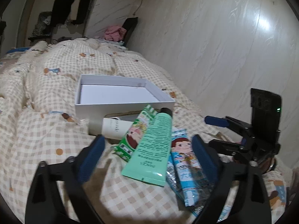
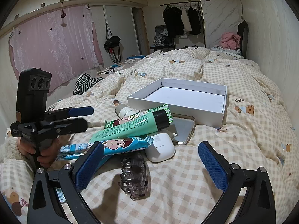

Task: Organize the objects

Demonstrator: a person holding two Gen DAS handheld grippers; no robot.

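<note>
Tube [image 1: 152,147] lies dead ahead of your left gripper [image 1: 147,160], between its wide-open, empty fingers, long axis running away toward the box [image 1: 123,108], cap at the box end. Your right gripper [image 2: 151,166], also open and empty, sits nearer the clip [image 2: 135,177]. Left looks better placed for the tube.

- The bed [image 2: 233,149], covered in a checked quilt, is carrying everything.
- A white box [image 2: 179,110] is sitting far.
- A hair clip [image 2: 135,177] is lying near.
- An earbud case [image 2: 160,150] is resting beside a phone [image 2: 184,128].
</note>
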